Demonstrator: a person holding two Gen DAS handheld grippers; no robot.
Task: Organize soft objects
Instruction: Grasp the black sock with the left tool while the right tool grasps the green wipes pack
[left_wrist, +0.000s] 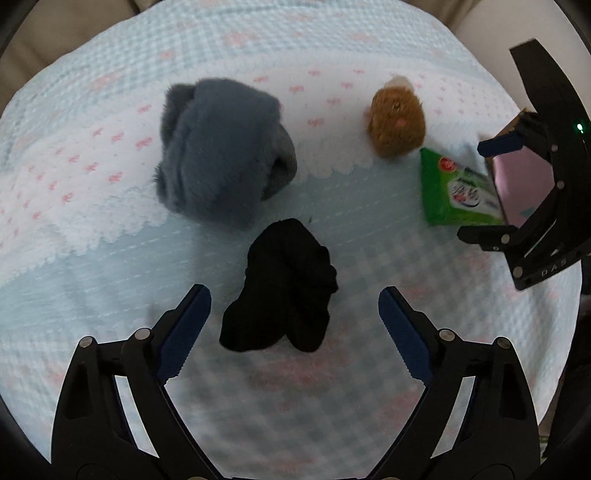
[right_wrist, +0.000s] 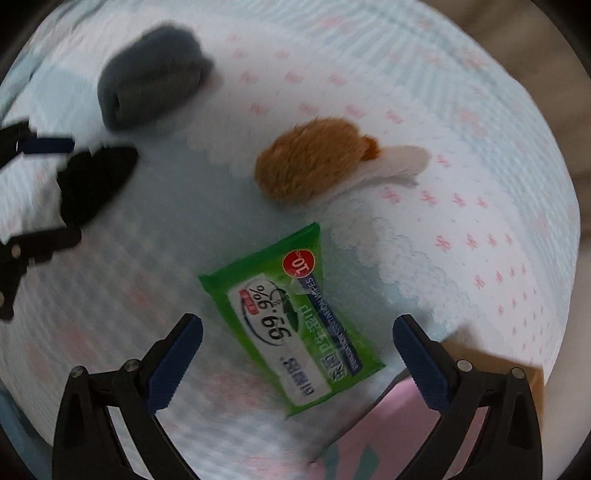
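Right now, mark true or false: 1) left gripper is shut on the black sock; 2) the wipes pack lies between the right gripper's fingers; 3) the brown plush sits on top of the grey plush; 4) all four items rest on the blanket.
1) False. The left gripper is open; the black sock lies between its fingers, untouched.
2) True. The green wipes pack lies between the open right gripper fingers.
3) False. The brown plush lies apart from the grey plush.
4) True. All rest on the blanket.
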